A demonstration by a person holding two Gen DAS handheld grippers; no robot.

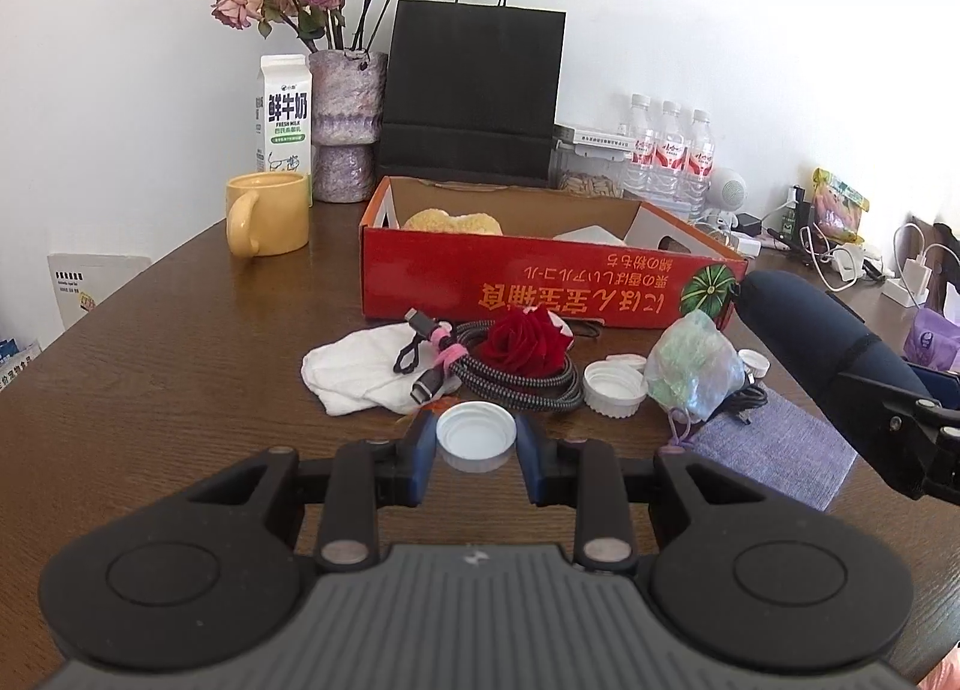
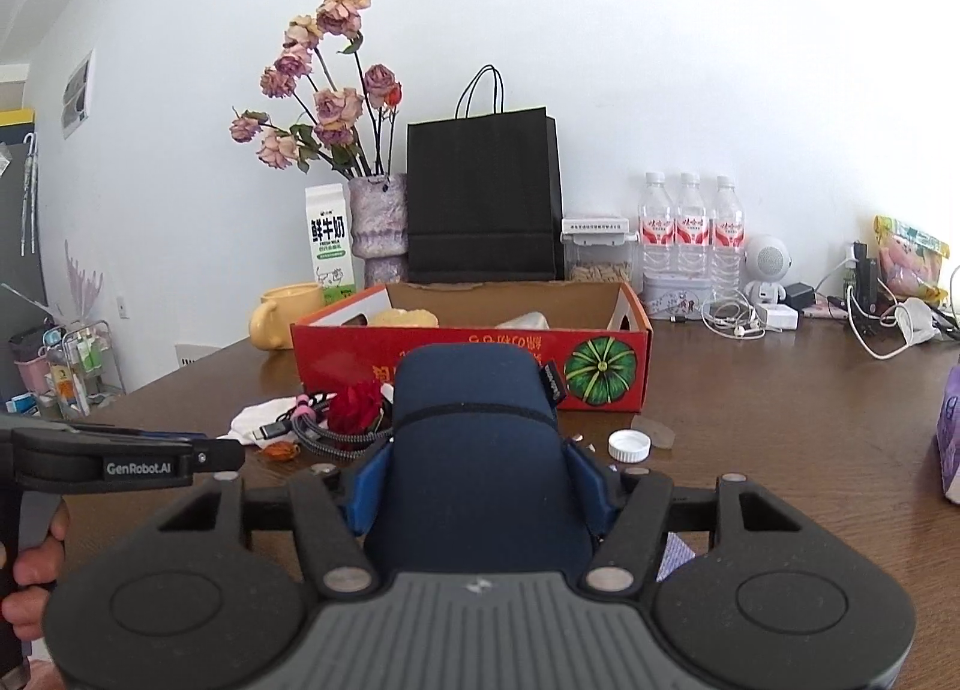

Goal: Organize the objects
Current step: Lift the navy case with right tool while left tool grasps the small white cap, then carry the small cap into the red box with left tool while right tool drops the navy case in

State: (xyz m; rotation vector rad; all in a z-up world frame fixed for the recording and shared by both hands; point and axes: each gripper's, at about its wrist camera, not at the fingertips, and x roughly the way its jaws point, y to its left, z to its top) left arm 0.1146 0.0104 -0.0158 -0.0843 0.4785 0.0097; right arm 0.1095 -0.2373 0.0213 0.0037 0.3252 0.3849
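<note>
Both grippers loaded, red box just ahead.

Our left gripper (image 1: 477, 438) is clamped on a white cap (image 1: 476, 435), rim up; our right gripper (image 2: 477, 486) grips a navy pouch (image 2: 474, 450) lengthwise, likely for carrying to the red box (image 1: 540, 282). Its near wall stands between us and its open interior; cable (image 1: 510, 372), rose (image 1: 528, 342) and cloth (image 1: 360, 372) crowd the table (image 1: 180, 390) below.

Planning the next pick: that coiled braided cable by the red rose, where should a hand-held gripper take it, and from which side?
Grip the braided cable on its bundled near arc, from above and the front. The strands lie flat and stacked there, clear of the red rose on top and the pink tie by the plugs.
</note>
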